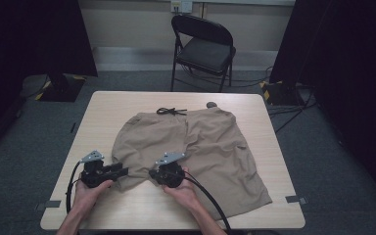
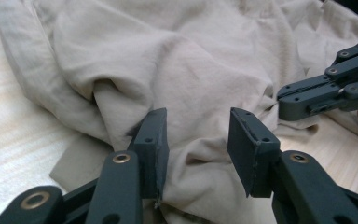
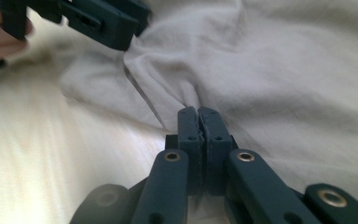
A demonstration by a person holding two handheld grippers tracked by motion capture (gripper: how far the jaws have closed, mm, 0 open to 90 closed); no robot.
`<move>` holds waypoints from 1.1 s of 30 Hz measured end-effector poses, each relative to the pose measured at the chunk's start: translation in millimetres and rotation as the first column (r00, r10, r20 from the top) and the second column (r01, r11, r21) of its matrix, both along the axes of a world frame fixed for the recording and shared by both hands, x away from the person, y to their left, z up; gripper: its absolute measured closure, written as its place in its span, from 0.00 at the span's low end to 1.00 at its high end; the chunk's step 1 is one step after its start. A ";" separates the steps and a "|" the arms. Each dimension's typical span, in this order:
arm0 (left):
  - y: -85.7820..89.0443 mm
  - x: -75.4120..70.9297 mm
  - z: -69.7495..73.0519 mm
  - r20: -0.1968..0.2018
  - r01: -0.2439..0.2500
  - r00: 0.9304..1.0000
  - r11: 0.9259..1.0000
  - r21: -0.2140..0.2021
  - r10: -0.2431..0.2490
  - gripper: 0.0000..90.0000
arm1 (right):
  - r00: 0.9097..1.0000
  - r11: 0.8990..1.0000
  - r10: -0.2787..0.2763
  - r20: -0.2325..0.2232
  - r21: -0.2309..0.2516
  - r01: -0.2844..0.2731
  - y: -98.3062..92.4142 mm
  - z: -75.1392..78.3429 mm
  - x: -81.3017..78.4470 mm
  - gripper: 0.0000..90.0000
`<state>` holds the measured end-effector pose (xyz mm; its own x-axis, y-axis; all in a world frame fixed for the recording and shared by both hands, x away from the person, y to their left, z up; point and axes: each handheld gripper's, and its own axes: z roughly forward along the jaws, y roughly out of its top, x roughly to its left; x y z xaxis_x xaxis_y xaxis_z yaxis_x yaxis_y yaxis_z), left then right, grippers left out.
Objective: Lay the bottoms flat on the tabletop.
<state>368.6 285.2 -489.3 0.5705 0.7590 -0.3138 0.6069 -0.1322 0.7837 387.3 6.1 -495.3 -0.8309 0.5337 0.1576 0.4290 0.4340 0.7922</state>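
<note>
Light wood table (image 1: 103,105) at centre, rounded corners, standing on grey carpet floor (image 1: 34,142). Black folding chair (image 1: 203,49) beyond table's far edge, padded seat, turned slightly aside. Pale wall (image 1: 127,22) at back with lighter baseboard strip; wall socket (image 1: 181,6) above chair. Black curtains (image 1: 29,36) hanging at far left and far right, room dim at sides. Stand base with yellow-black hazard tape (image 1: 61,88) off table's far-left corner; another off far-right corner. Loose cables (image 1: 289,110) on floor at right. Grey tape marks (image 1: 293,199) at table's near corners.
</note>
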 end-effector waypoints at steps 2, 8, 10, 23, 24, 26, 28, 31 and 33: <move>2.3 -0.2 1.7 0.010 -0.001 1.000 1.000 -0.016 0.001 0.64 | 1.000 1.000 0.005 -0.001 0.029 -0.005 -4.5 6.8 1.3 1.00; 4.5 -2.5 7.5 0.037 0.002 0.999 0.999 -0.034 -0.001 0.62 | 0.999 0.995 -0.036 0.032 0.093 0.033 -17.0 39.7 20.6 1.00; 2.3 -3.7 9.1 0.048 0.023 0.999 0.999 -0.045 -0.021 0.61 | 0.998 0.993 -0.055 0.039 0.106 0.051 -19.0 48.9 30.5 1.00; -15.2 -8.4 15.1 0.061 0.090 0.994 0.996 -0.027 -0.088 0.38 | 0.979 0.982 -0.183 -0.088 0.038 0.187 -15.6 13.4 87.8 0.99; -17.8 -9.1 15.2 0.063 0.101 0.993 0.995 -0.023 -0.099 0.38 | 0.978 0.981 -0.187 -0.095 0.028 0.191 -16.0 8.4 88.6 0.99; -23.6 -9.4 15.1 0.064 0.114 0.992 0.993 -0.023 -0.112 0.37 | 0.975 0.980 -0.193 -0.113 0.025 0.197 -16.7 0.1 89.1 0.98; -30.0 -8.9 14.4 0.066 0.142 0.988 0.990 0.005 -0.142 0.36 | 0.973 0.980 -0.196 -0.118 0.022 0.200 -18.0 -3.8 88.6 0.96; -37.5 -7.9 10.6 0.067 0.174 0.982 0.984 0.031 -0.176 0.38 | 0.975 0.980 -0.196 -0.107 0.019 0.200 -21.2 0.4 86.9 0.85; -40.4 -6.7 8.2 0.061 0.181 0.981 0.982 0.061 -0.185 0.44 | 0.978 0.981 -0.180 -0.104 0.049 0.186 -25.7 6.0 83.6 0.79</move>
<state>361.9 244.8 -481.1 0.7194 0.6547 -0.2318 0.5157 -0.2799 0.8098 471.0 -19.6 -489.3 -0.6990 0.6624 0.2696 0.5742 0.2952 0.7636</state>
